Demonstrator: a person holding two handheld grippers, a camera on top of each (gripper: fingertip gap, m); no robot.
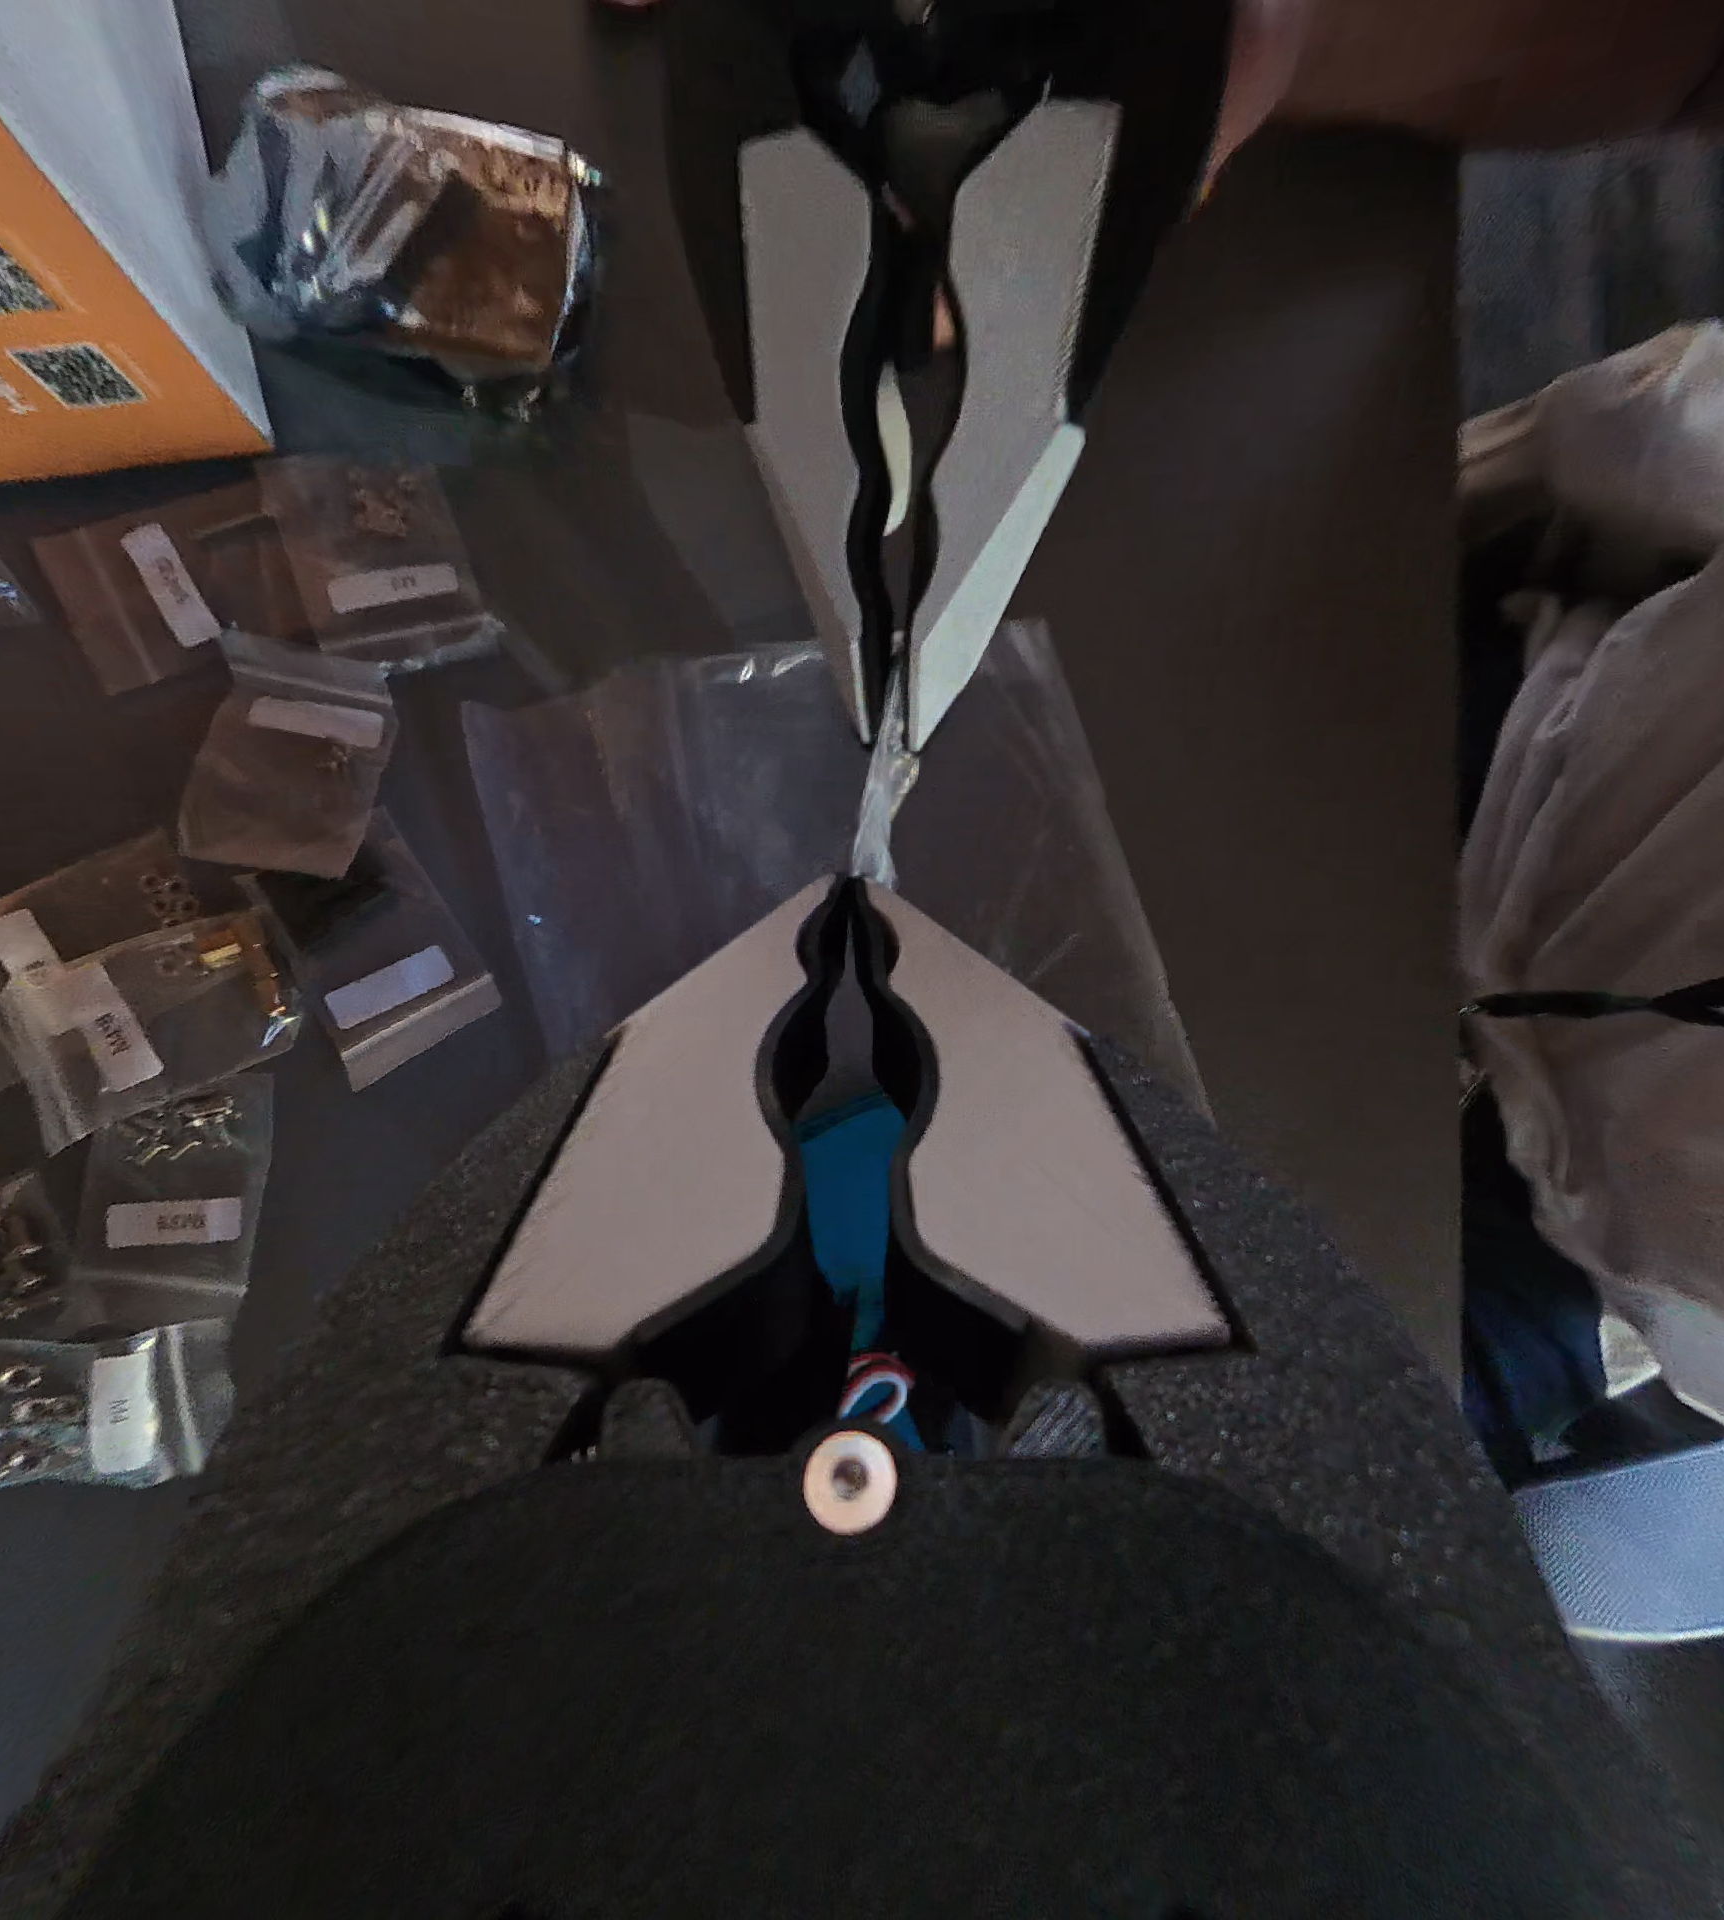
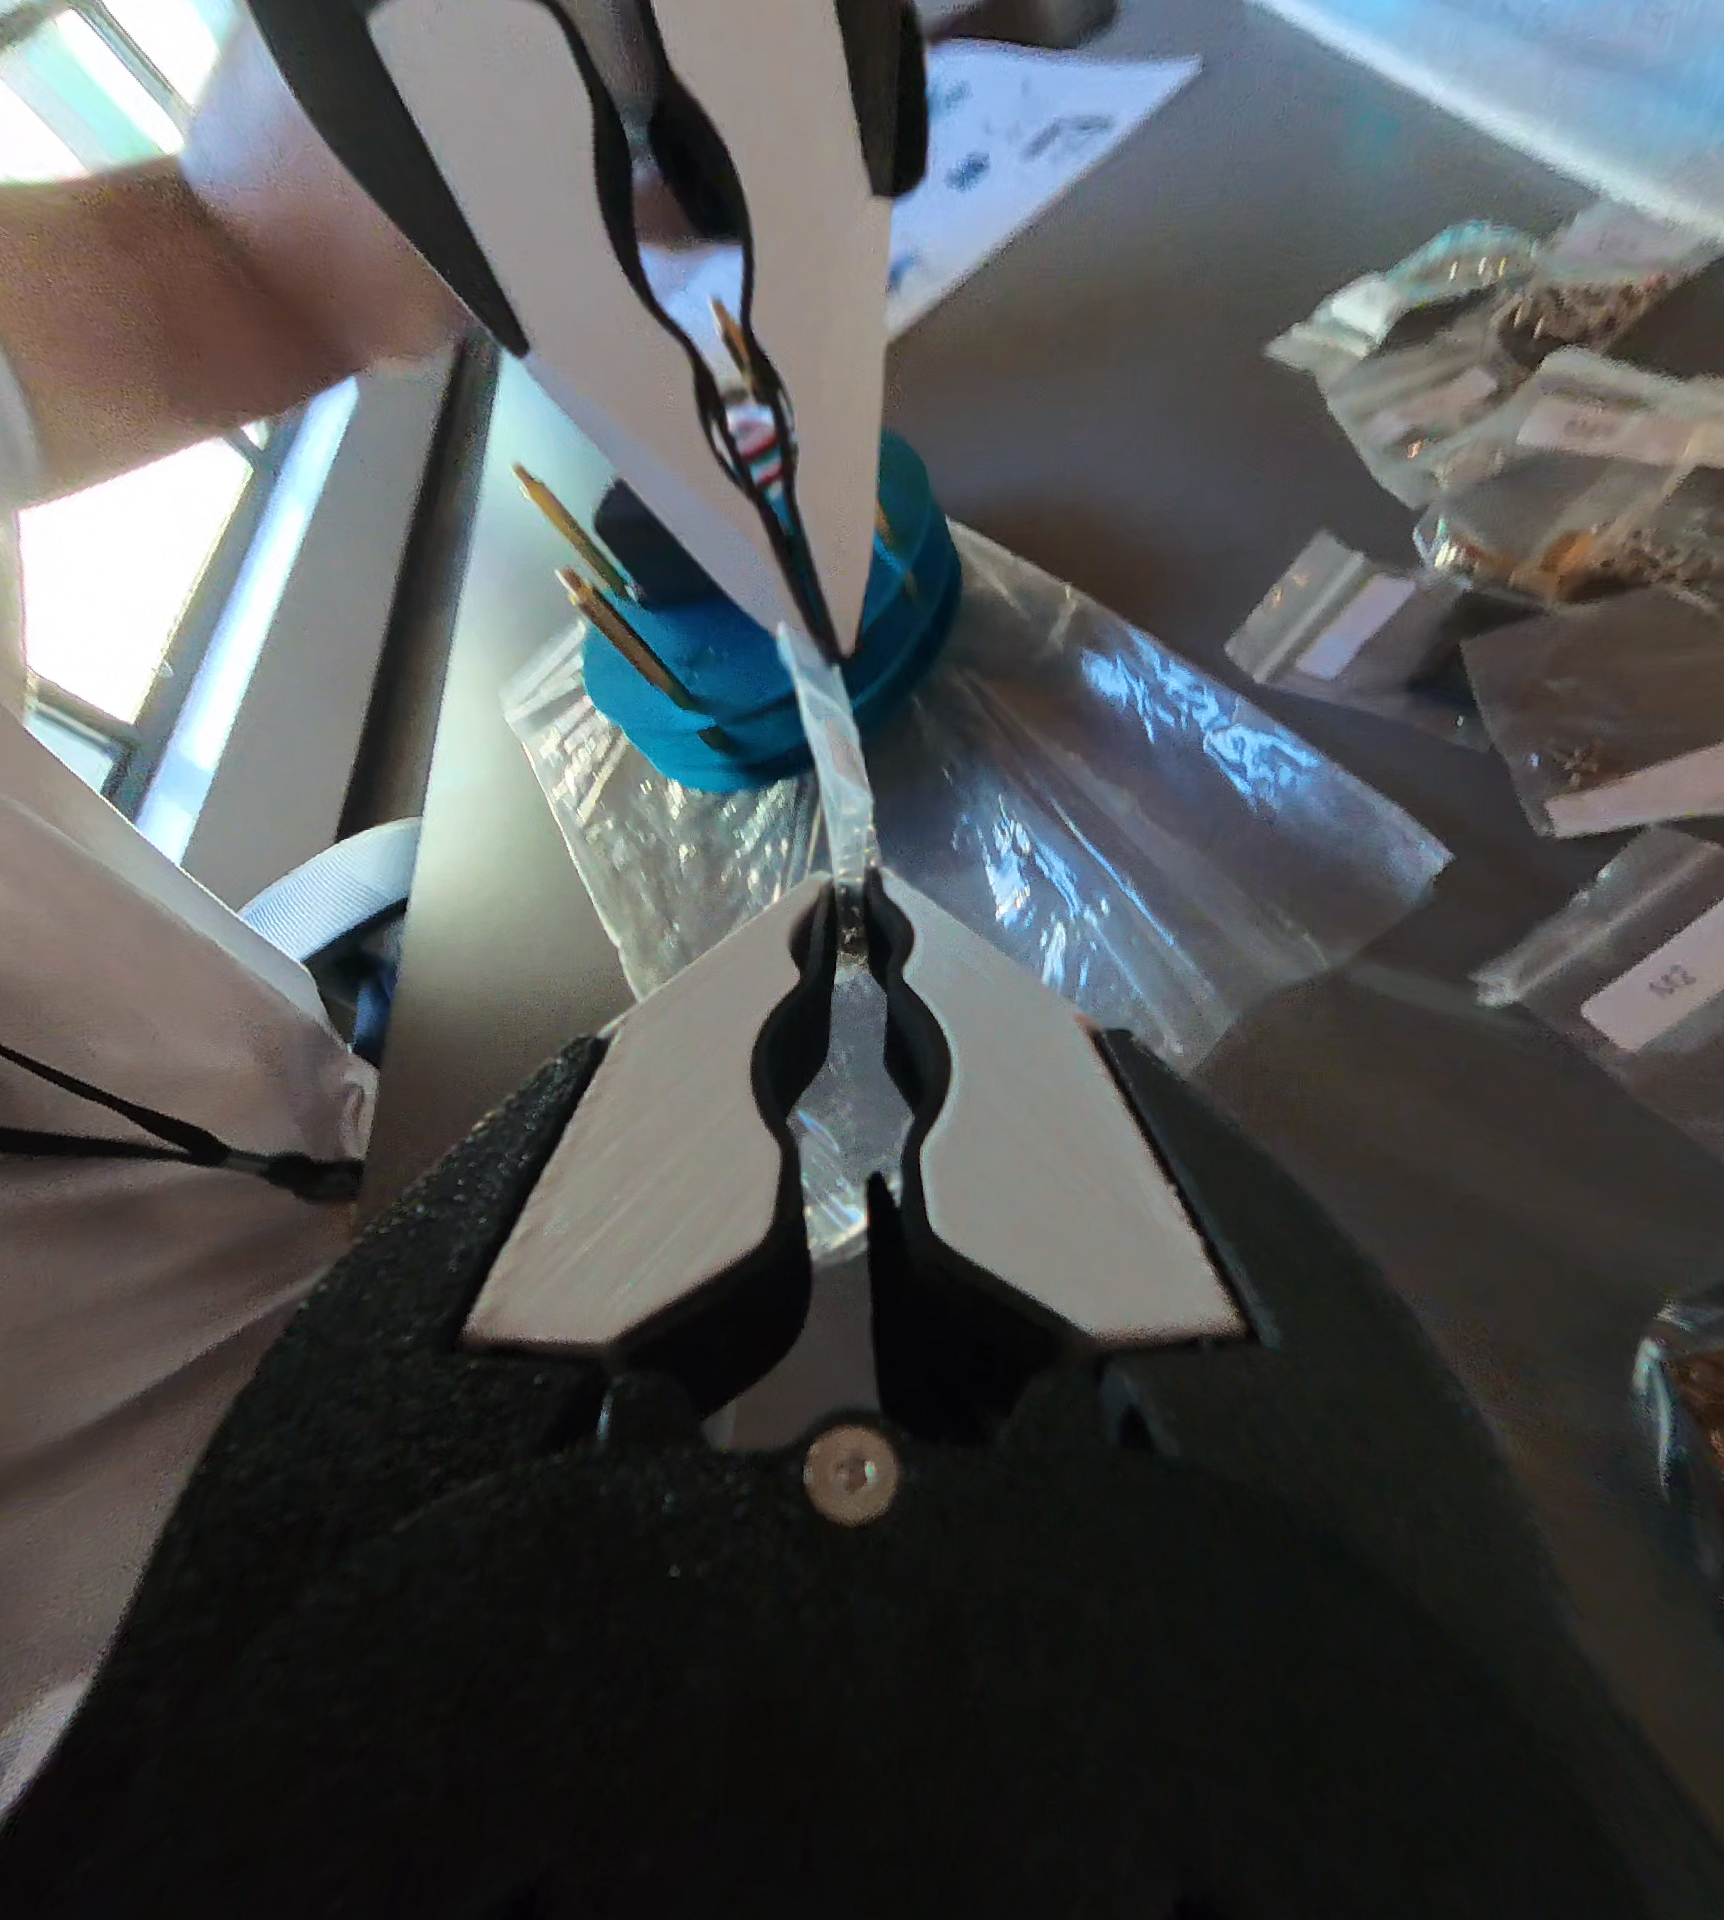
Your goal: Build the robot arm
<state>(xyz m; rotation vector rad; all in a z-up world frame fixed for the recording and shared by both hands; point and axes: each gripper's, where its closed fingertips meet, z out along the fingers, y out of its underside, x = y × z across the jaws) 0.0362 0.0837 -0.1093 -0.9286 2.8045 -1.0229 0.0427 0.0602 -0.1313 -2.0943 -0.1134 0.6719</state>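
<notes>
Dark and matte, the table top [image 1: 1253,520] carries a spread of packaging. We see a clear plastic bag [image 1: 692,790] lying flat in the middle of it, and both tools meet tip to tip over that bag.

Our left gripper [image 1: 853,883] is clenched: its fingers meet at the tips, and a twisted strip of the bag's film [image 1: 879,810] runs out from between them. Our right gripper [image 1: 884,727] comes in from the opposite side and is closed on the other end of the same strip. The film is drawn taut between the two and lifted off the table.

From the right wrist view, the right gripper [image 2: 847,883] has crumpled film bunched in the hollow between its fingers. The left gripper [image 2: 822,644] pinches the far end of the strip.

Just behind that far pinch sits a blue round part [image 2: 733,696] with gold pins [image 2: 619,623] sticking out and thin wires at its top. It rests at the end of the bag [image 2: 1149,769]; we cannot tell whether it is inside the film or on it.

Small labelled zip bags [image 1: 318,748] of hardware lie scattered to one side, near an orange box [image 1: 27,312] and a crinkled shiny pouch [image 1: 442,239]. A printed sheet [image 2: 1024,125] lies farther off.
</notes>
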